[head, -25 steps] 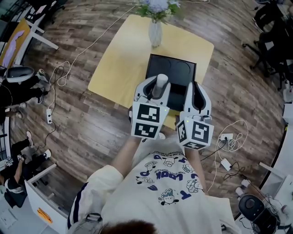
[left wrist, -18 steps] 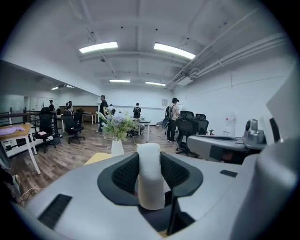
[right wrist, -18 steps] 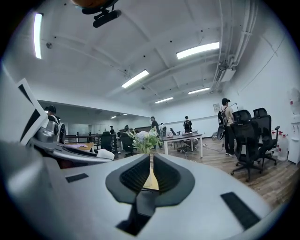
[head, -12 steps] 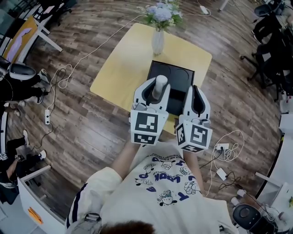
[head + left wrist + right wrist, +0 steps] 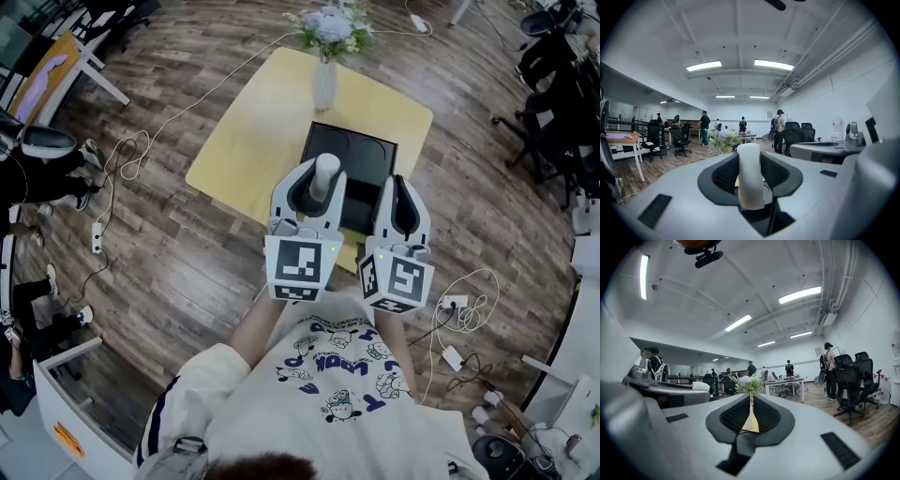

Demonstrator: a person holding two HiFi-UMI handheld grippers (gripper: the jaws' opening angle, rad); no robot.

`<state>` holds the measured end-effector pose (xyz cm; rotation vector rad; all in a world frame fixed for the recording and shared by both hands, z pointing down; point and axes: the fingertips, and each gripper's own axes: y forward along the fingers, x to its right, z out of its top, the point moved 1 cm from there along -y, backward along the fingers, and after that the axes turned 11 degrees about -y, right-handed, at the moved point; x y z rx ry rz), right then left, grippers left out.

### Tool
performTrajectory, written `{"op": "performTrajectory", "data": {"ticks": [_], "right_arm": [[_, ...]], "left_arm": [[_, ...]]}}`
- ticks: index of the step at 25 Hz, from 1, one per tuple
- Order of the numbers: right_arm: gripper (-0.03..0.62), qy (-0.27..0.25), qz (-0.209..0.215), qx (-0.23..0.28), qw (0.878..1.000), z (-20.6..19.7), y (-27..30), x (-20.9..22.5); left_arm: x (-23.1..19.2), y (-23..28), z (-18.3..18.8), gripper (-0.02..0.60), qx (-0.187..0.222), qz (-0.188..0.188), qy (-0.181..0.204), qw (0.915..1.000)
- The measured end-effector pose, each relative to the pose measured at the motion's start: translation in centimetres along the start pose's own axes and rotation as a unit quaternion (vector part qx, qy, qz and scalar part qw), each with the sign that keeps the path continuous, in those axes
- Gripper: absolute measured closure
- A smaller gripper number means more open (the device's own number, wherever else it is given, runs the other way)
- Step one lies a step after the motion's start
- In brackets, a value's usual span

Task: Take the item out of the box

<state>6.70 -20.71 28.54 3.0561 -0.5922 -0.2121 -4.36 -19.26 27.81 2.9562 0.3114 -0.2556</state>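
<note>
Box [image 5: 366, 155] on yellow table [image 5: 253, 141], wooden office floor [image 5: 187, 258]

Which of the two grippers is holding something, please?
The left gripper: its jaws clamp a white cylinder, while the right gripper has its jaws together and empty.

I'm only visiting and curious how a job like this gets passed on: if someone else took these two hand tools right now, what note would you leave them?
Left gripper: shut on the white cylinder, which stands upright between its jaws.
Right gripper: jaws together, nothing in them.
Things: the black box sits open on the yellow table, just beyond both grippers.
Done: the cylinder is gripped and appears to be lifted clear of the box.
Left: probably set it down on a bare part of the table, then let go.
</note>
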Motion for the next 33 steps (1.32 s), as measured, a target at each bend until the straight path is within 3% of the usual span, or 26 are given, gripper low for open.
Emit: {"op": "performTrajectory", "data": {"ticks": [33], "right_arm": [[0.551,-0.001,0.011,0.000,1.000,0.2,-0.9,-0.4]], "left_arm": [[0.4,-1.1,0.4,0.434,0.009,0.012,0.003,0.9999]]}}
